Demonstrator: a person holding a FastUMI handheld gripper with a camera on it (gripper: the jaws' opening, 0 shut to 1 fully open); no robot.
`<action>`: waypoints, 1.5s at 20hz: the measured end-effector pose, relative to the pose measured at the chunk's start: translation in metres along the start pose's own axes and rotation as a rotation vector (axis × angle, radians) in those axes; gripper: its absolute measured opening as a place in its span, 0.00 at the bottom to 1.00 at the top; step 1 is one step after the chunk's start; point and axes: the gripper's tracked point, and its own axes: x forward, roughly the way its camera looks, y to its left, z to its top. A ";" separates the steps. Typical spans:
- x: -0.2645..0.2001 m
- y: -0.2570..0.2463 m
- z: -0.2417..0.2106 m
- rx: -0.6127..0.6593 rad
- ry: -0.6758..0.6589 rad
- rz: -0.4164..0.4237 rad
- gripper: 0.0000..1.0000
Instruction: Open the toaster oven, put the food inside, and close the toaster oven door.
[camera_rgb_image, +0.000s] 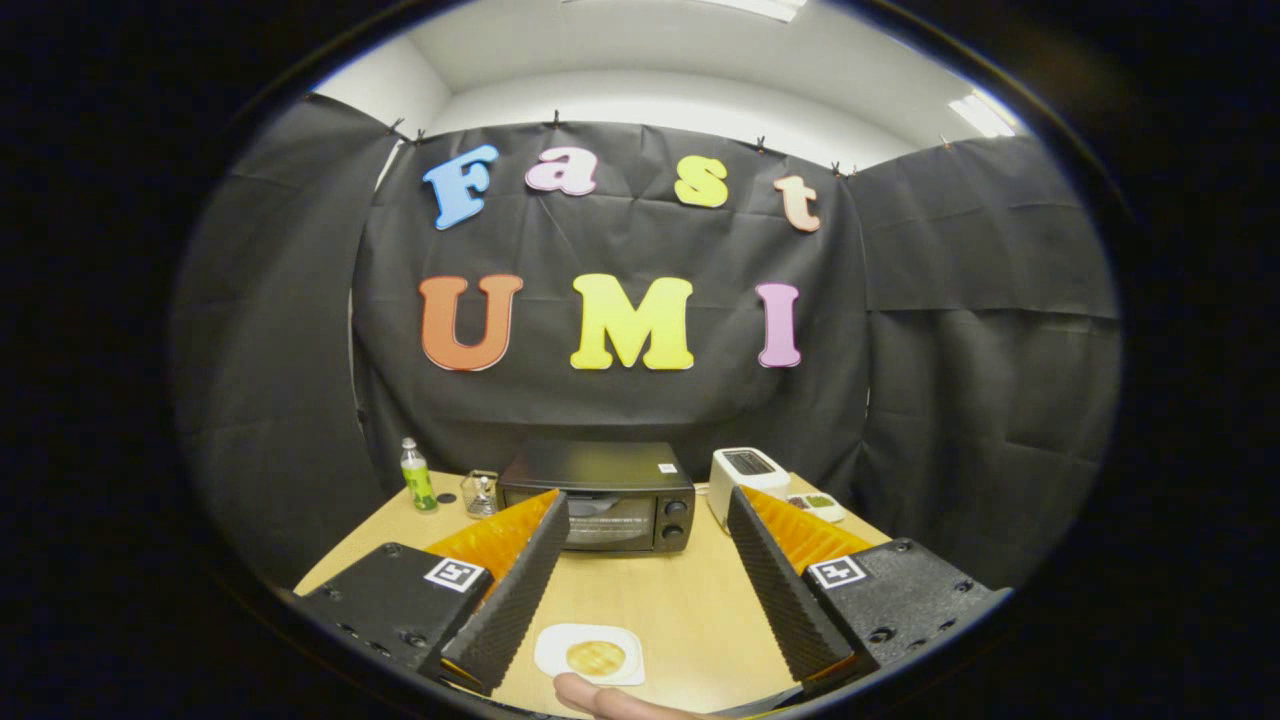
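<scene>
Table: pale wood-grain top, seen from the near edge toward the black cloth wall.

Oven: black box, set at the table's far side, at 12 o'clock from the gripper, well beyond the fingertips. Door seen closed, a dark glass pane with pale reflections across it. Two round knobs stacked one above the other on the panel at the door's 3 o'clock side. Flat top, a small white sticker near its right rear corner. The left finger overlaps the oven's lower left corner in this view.

Toaster: white, slot on top, just beside the oven at its 3 o'clock.

Gripper: fingers spread wide apart, nothing held between them; ribbed inner faces turned toward each other. A square marker tag is noted on each black finger base.

Plate: small, white, rounded-square, lying on the table near the front edge, between the fingers and closer to the left one. Food: a round, flat, golden-brown piece centred on the plate, surface slightly mottled. Not touched by either finger.

Bottle: clear with green label and white cap, upright at 9 o'clock of the oven, near the table's left edge.

Glass: small clear container between bottle and oven; contents cannot be made out.

Dish: small, pale, with dark and green patches, at 3 o'clock of the toaster.

Fingertip: a person's, at 6 o'clock of the plate, touching or just short of its rim.
</scene>
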 end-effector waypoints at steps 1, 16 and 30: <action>0.004 0.000 -0.003 -0.003 0.003 -0.003 1.00; 0.087 0.002 -0.036 -0.051 0.005 -0.026 1.00; 0.185 0.013 -0.074 0.002 0.019 0.031 1.00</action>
